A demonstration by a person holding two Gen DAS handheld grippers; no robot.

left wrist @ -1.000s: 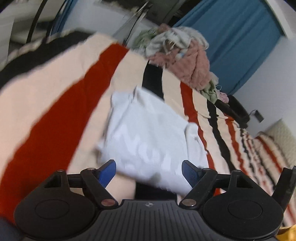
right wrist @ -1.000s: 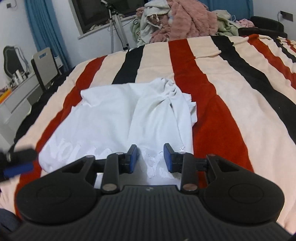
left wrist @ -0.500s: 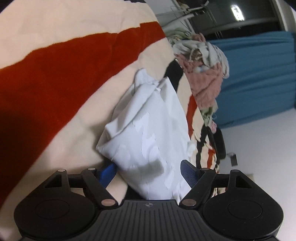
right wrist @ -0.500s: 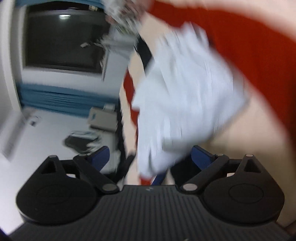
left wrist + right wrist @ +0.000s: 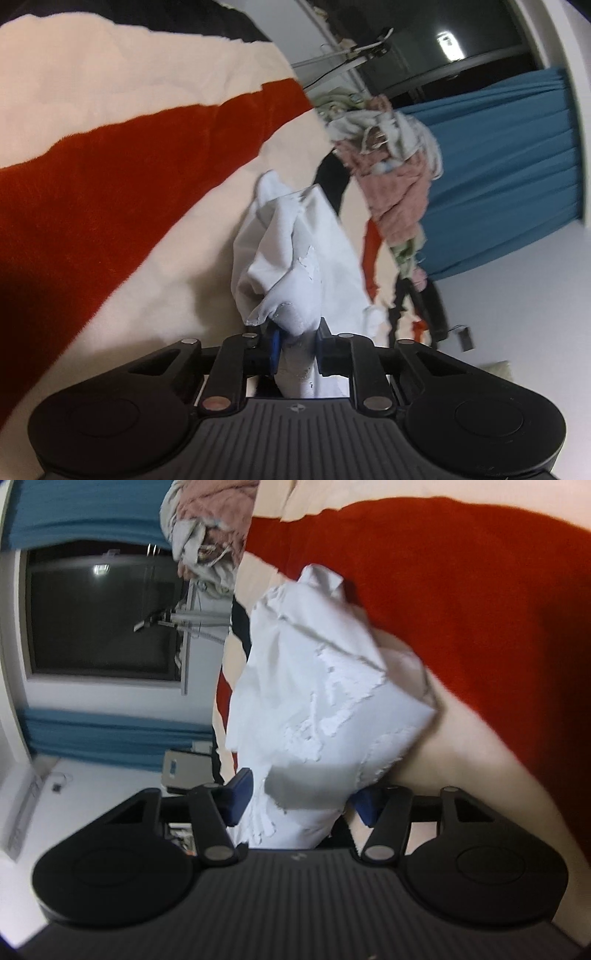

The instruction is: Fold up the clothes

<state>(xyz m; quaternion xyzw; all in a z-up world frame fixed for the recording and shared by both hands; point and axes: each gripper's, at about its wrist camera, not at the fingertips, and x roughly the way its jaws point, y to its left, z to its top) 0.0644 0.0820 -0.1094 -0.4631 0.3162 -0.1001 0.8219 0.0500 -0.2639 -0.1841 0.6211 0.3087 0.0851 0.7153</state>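
A crumpled white shirt (image 5: 295, 258) with cracked white print lies bunched on the striped bedspread (image 5: 110, 177). In the left wrist view my left gripper (image 5: 298, 345) is shut on a fold at the shirt's near edge, the cloth pinched between the blue pads. In the right wrist view the same white shirt (image 5: 325, 701) bulges up off the striped bedspread (image 5: 480, 590). Its near end runs between the fingers of my right gripper (image 5: 303, 801). That gripper stands partly open, its pads a wide gap apart on either side of the cloth. Both views are rolled sideways.
A pile of pink, grey and green clothes (image 5: 391, 166) sits at the far end of the bed, shown as the clothes pile (image 5: 210, 528) in the right wrist view. Blue curtains (image 5: 498, 166), a dark window (image 5: 99, 616), a tripod (image 5: 184, 620) and a chair (image 5: 184, 771) stand beyond the bed.
My left gripper went from wide open to shut on the shirt's edge. My right gripper let go, swung sideways and opened wide, and has since narrowed around the cloth. The shirt is more bunched.
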